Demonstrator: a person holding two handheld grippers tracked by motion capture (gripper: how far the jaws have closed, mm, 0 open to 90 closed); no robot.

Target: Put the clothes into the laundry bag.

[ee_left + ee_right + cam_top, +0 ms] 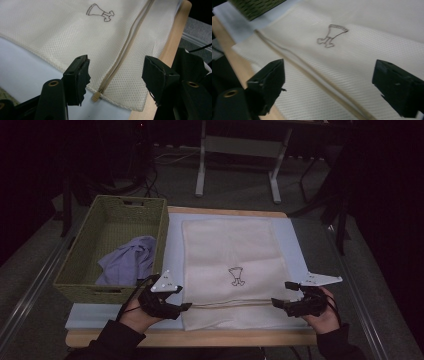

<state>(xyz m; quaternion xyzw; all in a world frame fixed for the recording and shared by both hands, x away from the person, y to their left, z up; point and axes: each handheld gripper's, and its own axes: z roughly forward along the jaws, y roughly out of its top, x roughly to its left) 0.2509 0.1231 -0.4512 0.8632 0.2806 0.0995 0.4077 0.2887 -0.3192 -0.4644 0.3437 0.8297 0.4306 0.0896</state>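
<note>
A cream mesh laundry bag [230, 250] lies flat on the pale blue mat [172, 250], with a small dress outline [236, 276] printed on it. Its zipper [230, 304] runs across near the front edge. My left gripper [181, 298] hovers at the bag's front left corner, open. In the left gripper view its jaws [116, 62] straddle the zipper [125, 50], and the tan zipper pull [96, 96] lies below them, untouched. My right gripper [283, 294] is open at the bag's front right edge. Its jaws [329, 63] stand wide over the mesh [362, 50] with nothing held.
A green woven basket [162, 227] stands left of the mat with a lilac cloth [127, 260] bunched inside. The table's wooden front edge [200, 337] runs just behind my hands. A white table frame [240, 145] stands on the floor beyond.
</note>
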